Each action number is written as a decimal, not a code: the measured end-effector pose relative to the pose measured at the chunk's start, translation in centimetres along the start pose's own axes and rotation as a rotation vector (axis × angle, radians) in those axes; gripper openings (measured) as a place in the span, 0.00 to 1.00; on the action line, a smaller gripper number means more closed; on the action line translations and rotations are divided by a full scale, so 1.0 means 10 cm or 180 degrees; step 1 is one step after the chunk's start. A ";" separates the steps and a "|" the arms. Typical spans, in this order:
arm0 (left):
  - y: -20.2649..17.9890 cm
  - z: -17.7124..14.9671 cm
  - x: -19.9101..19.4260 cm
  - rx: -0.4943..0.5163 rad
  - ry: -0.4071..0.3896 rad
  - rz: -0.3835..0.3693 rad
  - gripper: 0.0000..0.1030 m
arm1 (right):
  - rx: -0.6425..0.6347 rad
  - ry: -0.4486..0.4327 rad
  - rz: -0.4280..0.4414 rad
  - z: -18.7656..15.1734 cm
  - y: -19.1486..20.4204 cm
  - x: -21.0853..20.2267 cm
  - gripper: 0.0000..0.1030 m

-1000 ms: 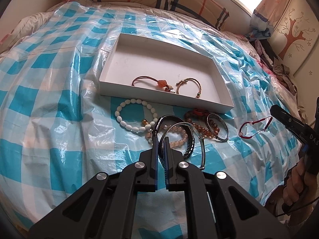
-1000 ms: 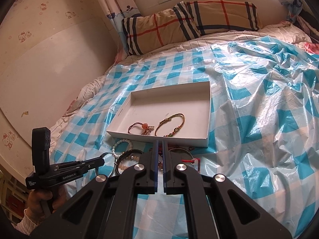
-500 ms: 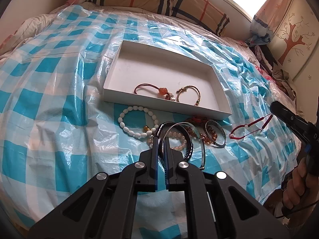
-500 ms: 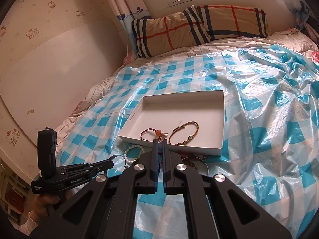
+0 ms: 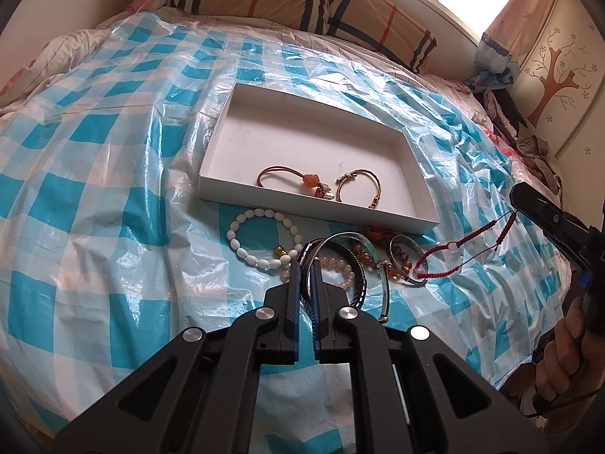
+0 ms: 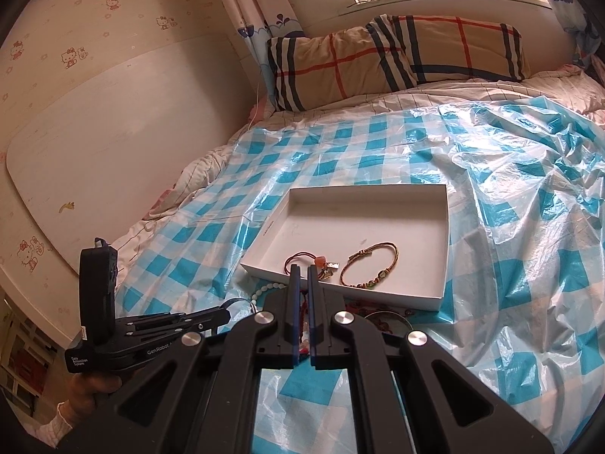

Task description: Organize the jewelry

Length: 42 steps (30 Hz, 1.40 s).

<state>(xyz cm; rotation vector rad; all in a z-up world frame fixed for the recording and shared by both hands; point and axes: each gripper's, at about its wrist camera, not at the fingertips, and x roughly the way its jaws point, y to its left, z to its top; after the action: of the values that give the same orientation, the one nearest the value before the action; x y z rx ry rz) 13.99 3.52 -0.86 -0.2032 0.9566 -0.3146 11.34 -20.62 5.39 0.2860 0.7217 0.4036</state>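
Your right gripper is clamped on the red cord bracelet, dangling right of the white tray. Your left gripper is pinched on the dark bangle in the pile. Carry the cord clear over the tray rim, then release low.

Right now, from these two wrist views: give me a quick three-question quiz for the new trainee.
1. How many bracelets lie inside the white box?
2. True or false: the white bead bracelet is inside the box.
3. What is the right gripper holding?

Key
1. Two.
2. False. The white bead bracelet lies on the checked sheet, in front of the box.
3. A red string bracelet, which hangs from its closed tip.
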 end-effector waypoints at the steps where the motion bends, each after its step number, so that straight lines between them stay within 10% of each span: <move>1: 0.00 0.00 -0.01 0.0002 -0.0003 0.0001 0.04 | -0.0003 -0.0004 0.0005 0.00 0.01 -0.01 0.04; 42: -0.03 0.65 0.26 0.0065 -0.0154 0.0074 0.04 | -0.0065 -0.0143 0.0147 0.44 0.06 0.39 0.04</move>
<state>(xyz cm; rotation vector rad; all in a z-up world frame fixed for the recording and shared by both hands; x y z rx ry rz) 20.72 2.55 0.95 -0.1801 0.9070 -0.2968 16.85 -18.87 6.55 0.2922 0.6674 0.4469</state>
